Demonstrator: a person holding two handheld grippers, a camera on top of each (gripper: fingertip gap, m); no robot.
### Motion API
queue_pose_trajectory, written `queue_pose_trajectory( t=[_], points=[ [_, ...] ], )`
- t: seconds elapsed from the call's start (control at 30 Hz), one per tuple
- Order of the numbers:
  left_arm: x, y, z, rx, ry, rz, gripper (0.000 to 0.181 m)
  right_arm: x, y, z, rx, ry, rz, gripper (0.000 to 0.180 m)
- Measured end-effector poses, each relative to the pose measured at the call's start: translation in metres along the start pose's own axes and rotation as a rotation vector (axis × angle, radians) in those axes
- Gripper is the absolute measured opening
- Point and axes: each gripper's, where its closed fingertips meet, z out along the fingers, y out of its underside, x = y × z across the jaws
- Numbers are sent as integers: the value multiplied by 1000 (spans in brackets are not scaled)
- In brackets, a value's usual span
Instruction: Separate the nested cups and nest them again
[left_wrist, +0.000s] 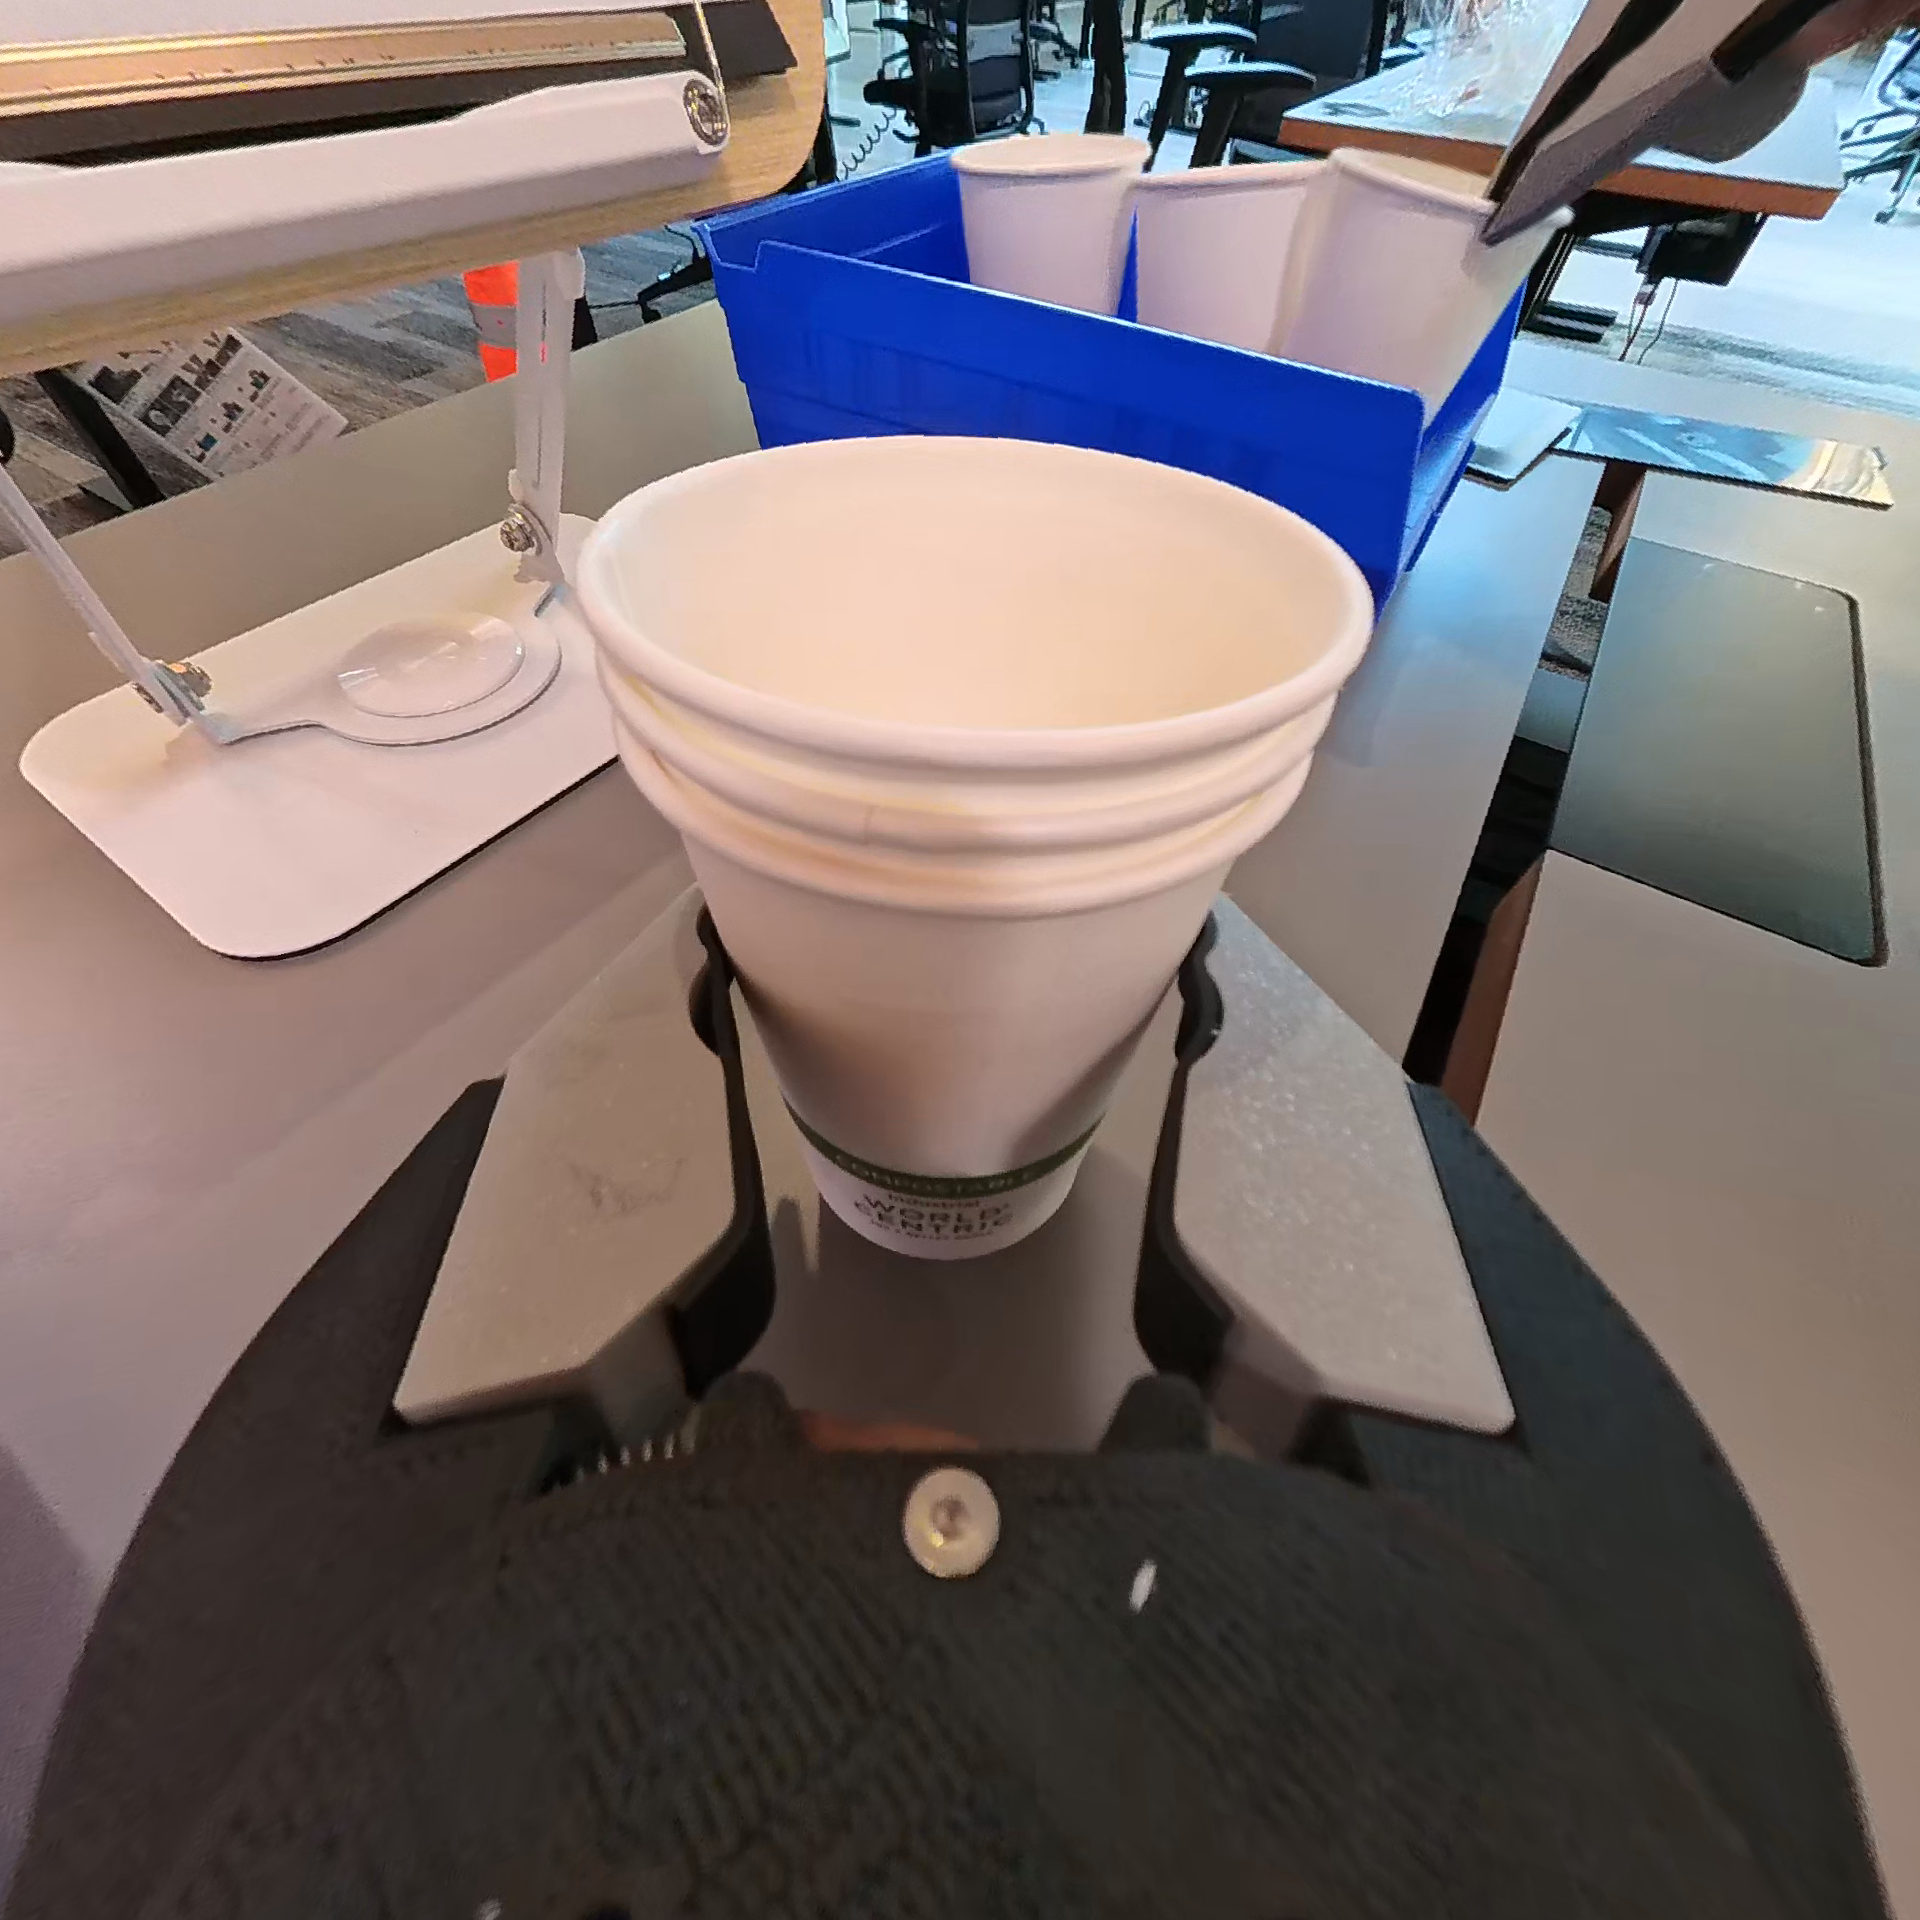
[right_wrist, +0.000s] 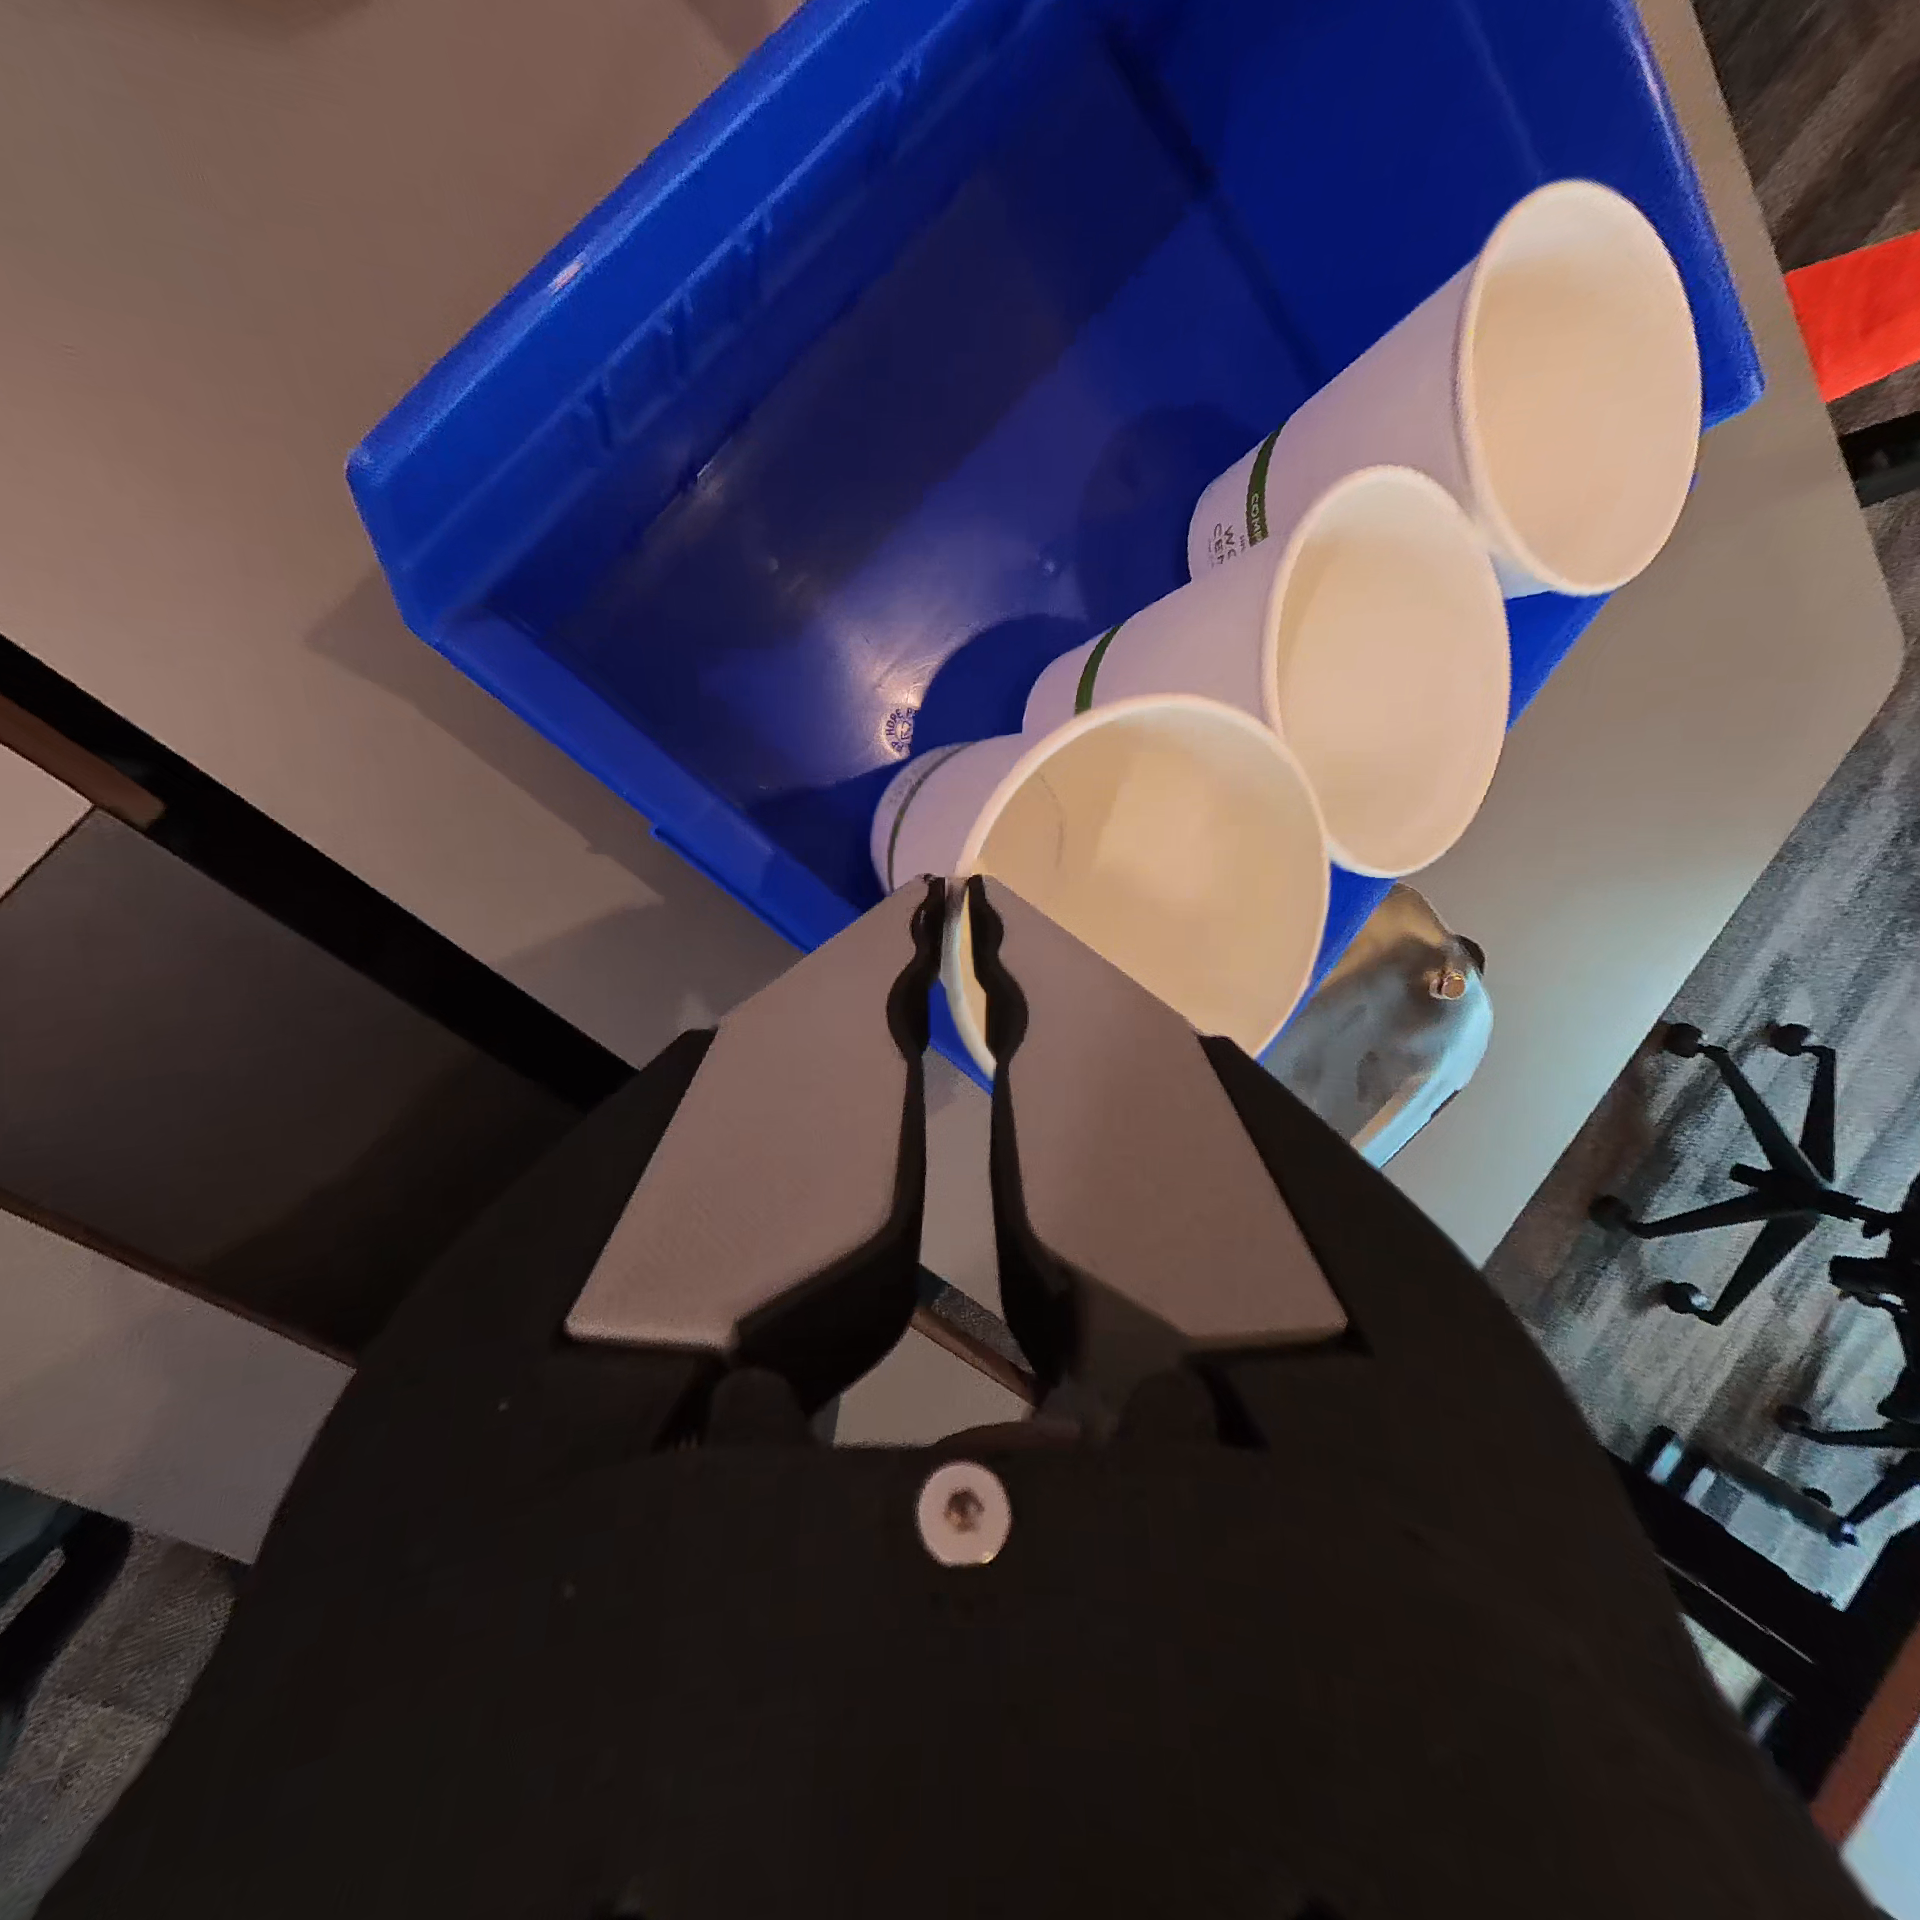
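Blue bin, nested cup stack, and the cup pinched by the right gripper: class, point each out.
blue bin (right_wrist: 727, 343), right wrist view, side wall
nested cup stack (left_wrist: 966, 966), left wrist view, outer wall
pinched cup (right_wrist: 1143, 831), right wrist view, inside wall

Three loose cups (right_wrist: 1392, 665), one nested stack (left_wrist: 966, 748), one bin (right_wrist: 727, 436)

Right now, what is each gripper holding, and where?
Left gripper clamps the nested stack by its lower wall. Right gripper pinches the nearest bin cup by its rim.

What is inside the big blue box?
Three white paper cups stand in a row along one side of the blue plastic bin. The right gripper pinches the nearest cup's rim, hiding part.
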Motion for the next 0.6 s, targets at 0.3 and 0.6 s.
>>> queue_pose_trajectory(
  t=[0.3, 0.6],
  points=[
    [1, 2, 1, -6, 2, 1, 86, 0, -16, -11, 52, -9, 25, 17],
    [-2, 2, 1, -8, -3, -7, 86, 29, -50, -5, 118, 86, 91, 15]
  ],
)
